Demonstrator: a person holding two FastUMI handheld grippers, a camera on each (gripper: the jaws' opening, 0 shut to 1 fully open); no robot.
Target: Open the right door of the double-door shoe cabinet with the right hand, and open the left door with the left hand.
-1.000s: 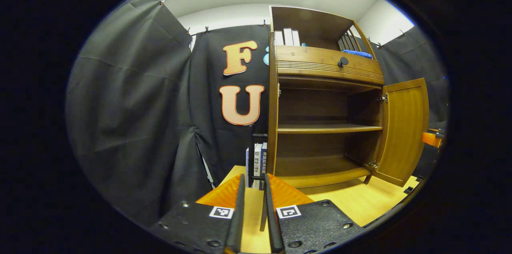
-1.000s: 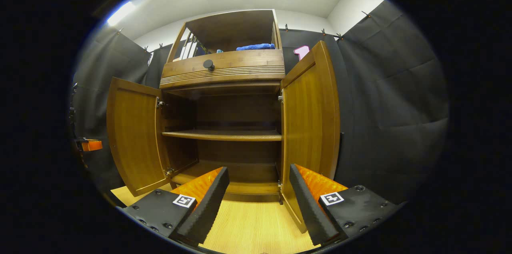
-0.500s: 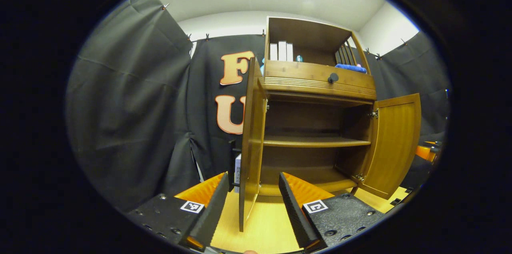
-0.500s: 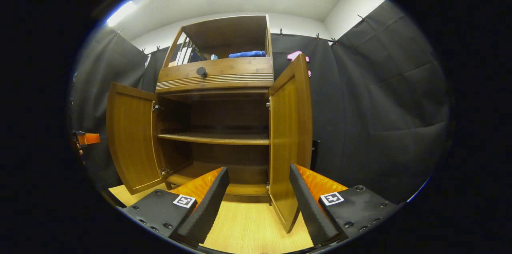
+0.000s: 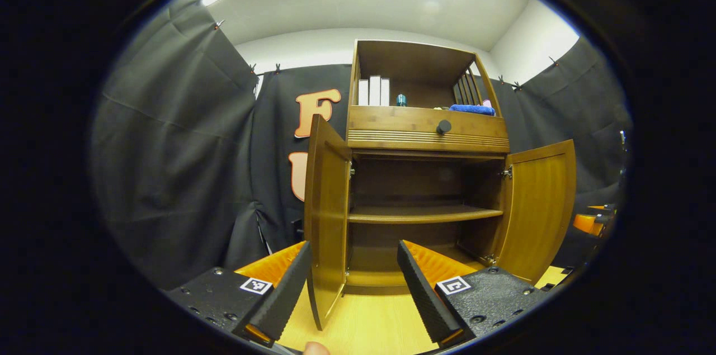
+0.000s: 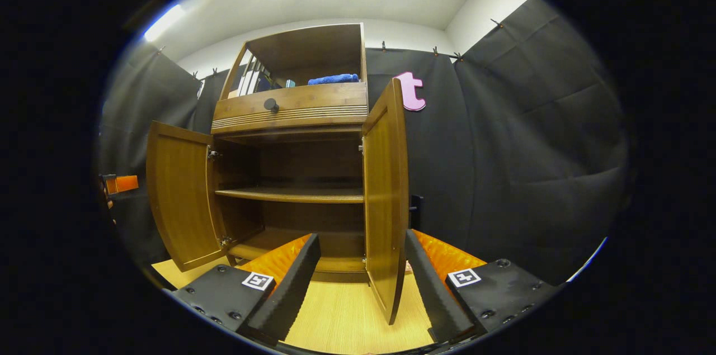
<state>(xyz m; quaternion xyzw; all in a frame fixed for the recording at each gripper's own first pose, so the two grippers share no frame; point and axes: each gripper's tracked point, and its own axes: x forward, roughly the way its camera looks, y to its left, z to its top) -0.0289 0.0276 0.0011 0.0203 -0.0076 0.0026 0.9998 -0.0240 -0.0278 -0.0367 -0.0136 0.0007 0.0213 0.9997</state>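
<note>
Left gripper [image 5: 352,293]: jaws released, left door [image 5: 326,215] edge between them, untouched.
Right gripper [image 6: 362,288]: jaws released, right door [image 6: 385,198] edge between them.

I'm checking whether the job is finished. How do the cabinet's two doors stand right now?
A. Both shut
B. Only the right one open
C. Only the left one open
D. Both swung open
D: in the left gripper view the left door and the right door both stand swung out from the cabinet, baring its shelves.
</note>
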